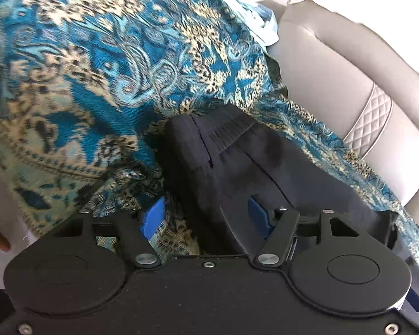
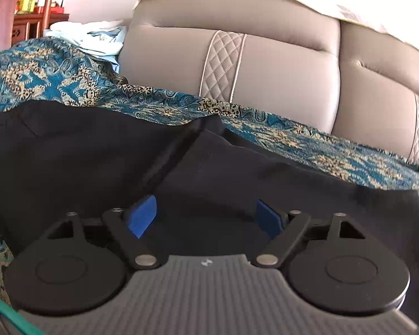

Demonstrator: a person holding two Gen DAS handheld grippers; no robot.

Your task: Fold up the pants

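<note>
The black pants [image 1: 237, 162] lie on a teal and gold patterned throw [image 1: 97, 69] over a sofa seat. In the left wrist view a folded bulk of the pants, with a ribbed band showing, sits between the blue fingers [image 1: 153, 217] of my left gripper [image 1: 206, 215], whose jaws stand wide apart. In the right wrist view the pants [image 2: 97, 153] spread flat across the throw [image 2: 321, 145] with a seam running diagonally. My right gripper [image 2: 209, 215] is open low over the black cloth, its blue pads [image 2: 143, 215] wide apart.
The beige leather sofa backrest [image 2: 265, 64] with quilted stripes rises just behind the throw. Light blue and white cloth [image 2: 97, 39] is piled at the far left end. A wooden cabinet [image 2: 33, 25] with bottles stands beyond.
</note>
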